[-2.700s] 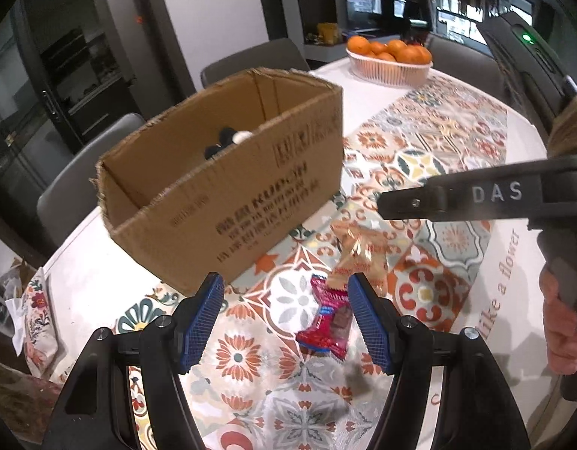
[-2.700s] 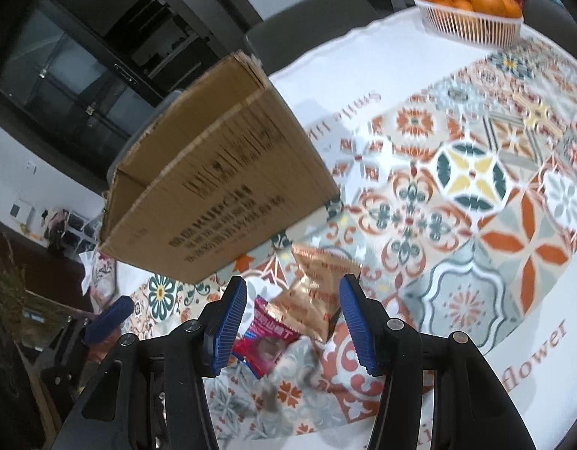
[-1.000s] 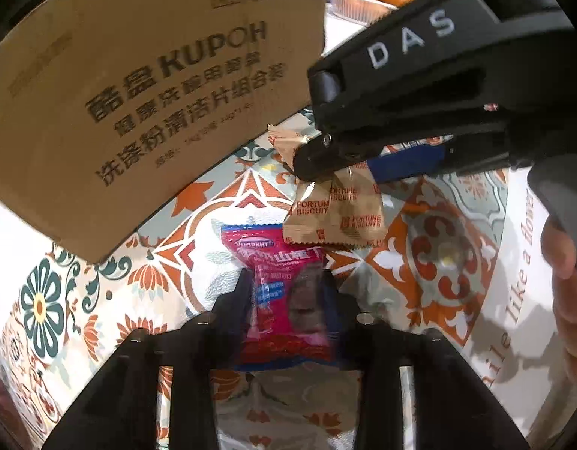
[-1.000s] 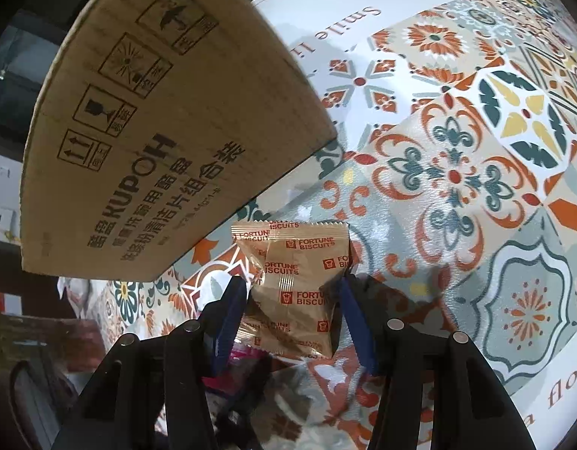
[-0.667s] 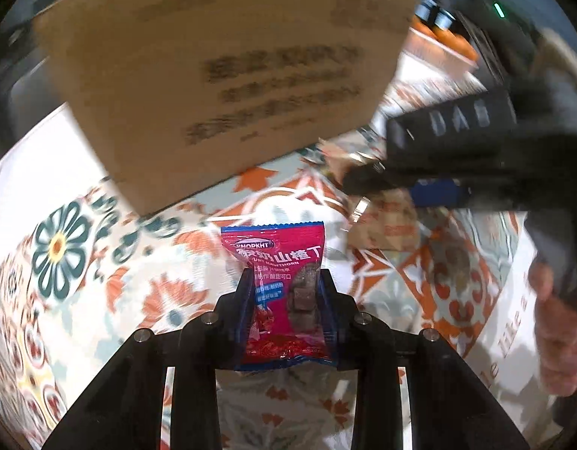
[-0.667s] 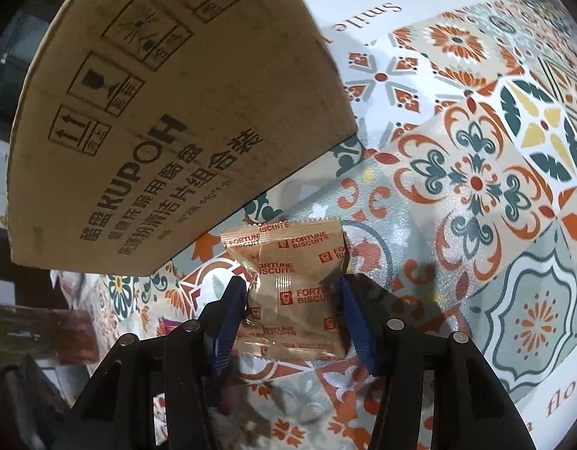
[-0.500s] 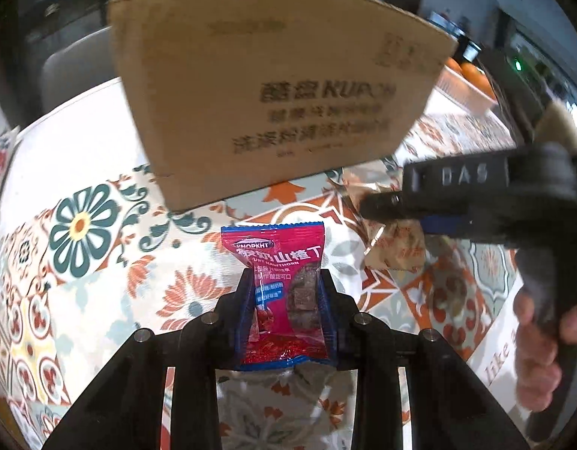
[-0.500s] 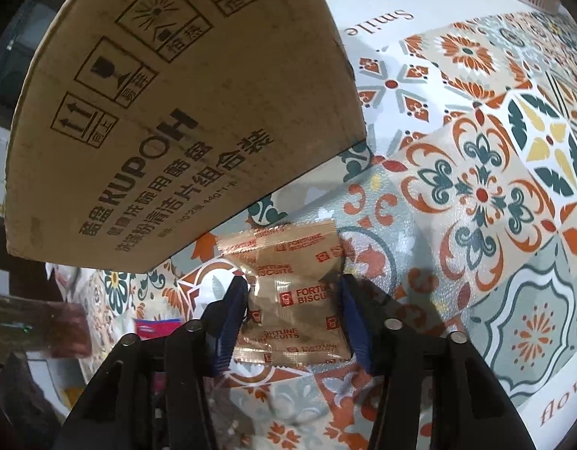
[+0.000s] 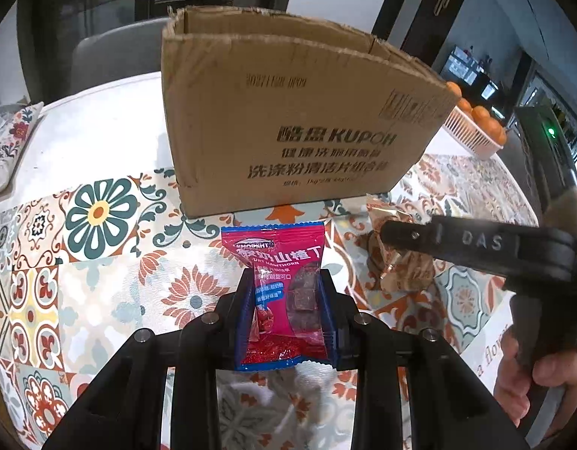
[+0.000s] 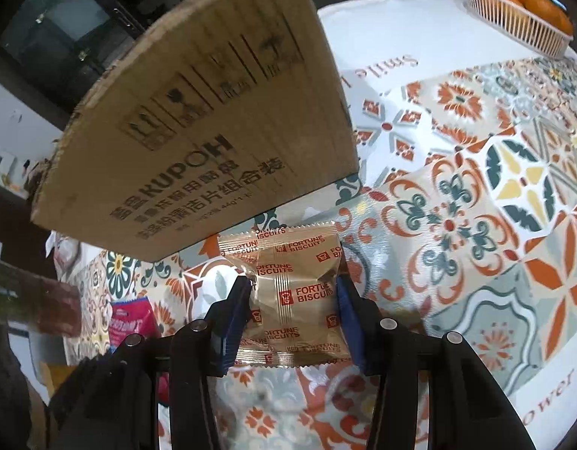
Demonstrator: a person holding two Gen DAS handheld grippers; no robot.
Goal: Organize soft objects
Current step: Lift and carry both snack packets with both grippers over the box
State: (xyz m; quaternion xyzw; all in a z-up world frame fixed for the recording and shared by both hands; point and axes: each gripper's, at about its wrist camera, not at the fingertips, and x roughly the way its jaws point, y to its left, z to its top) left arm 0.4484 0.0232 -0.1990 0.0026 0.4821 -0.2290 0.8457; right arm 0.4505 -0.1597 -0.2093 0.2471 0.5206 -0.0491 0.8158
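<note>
My left gripper point(image 9: 284, 307) is shut on a red hawthorn snack packet point(image 9: 282, 292) and holds it above the patterned tablecloth, in front of the open cardboard box point(image 9: 295, 127). My right gripper point(image 10: 294, 300) is shut on a tan Fortune Biscuits packet point(image 10: 292, 292), held just off the cloth beside the box point(image 10: 198, 142). In the left wrist view the right gripper point(image 9: 385, 234) with the tan packet point(image 9: 404, 266) is at the right. The red packet point(image 10: 132, 324) shows at the left of the right wrist view.
A white basket of oranges point(image 9: 475, 131) stands at the table's far right, also seen in the right wrist view point(image 10: 513, 3). A grey chair point(image 9: 112, 56) stands behind the box. A floral pouch point(image 9: 7, 142) lies at the table's left edge.
Both grippers closed on their packets and lifted them. The left gripper has risen and pulled back, so the box's top edge now shows. The right gripper has lifted slightly.
</note>
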